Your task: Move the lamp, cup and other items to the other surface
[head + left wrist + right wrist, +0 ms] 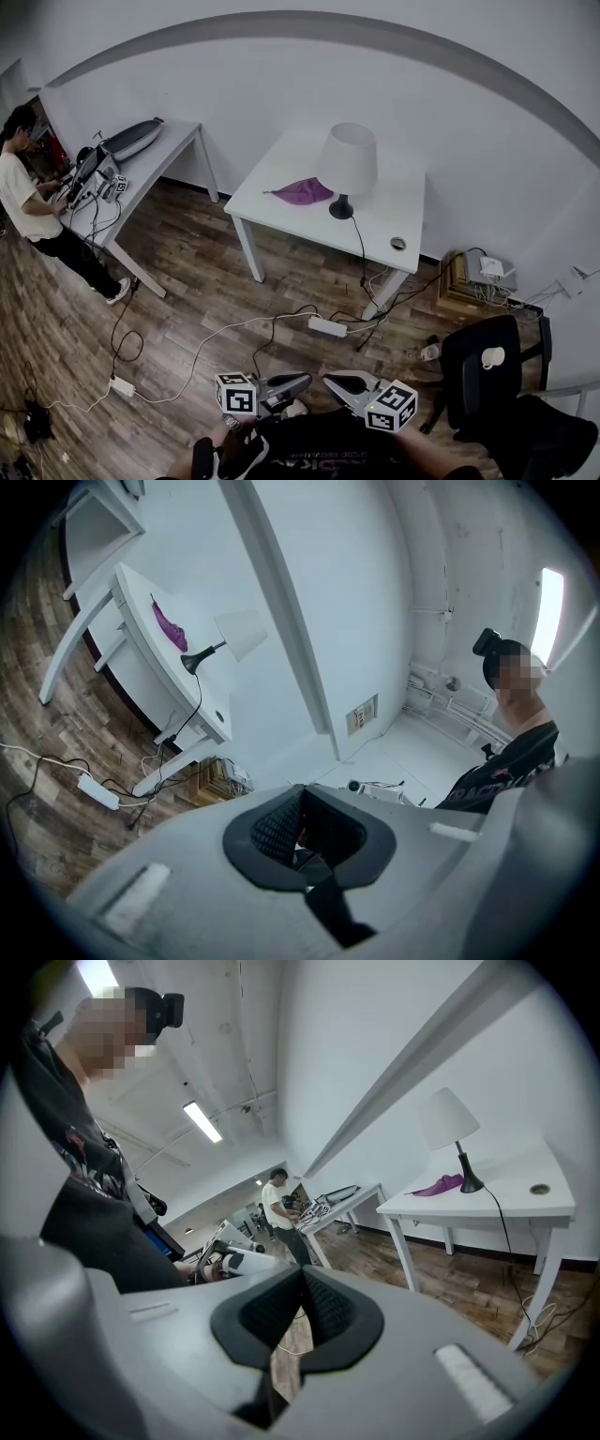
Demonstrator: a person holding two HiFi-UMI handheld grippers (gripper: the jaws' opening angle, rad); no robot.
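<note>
A lamp with a white shade and black base stands on the white table, next to a purple cloth. A white cup sits on the seat of a black chair at the right. Both grippers are held low, close to the person's body and far from the table. The left gripper and right gripper point toward each other, shut and empty. The left gripper view shows its shut pads with the lamp far off. The right gripper view shows shut pads, the lamp and the cloth.
A second white table stands at the left, with gear on it and a person beside it. A power strip and cables lie on the wood floor under the table. A box of cables sits by the wall.
</note>
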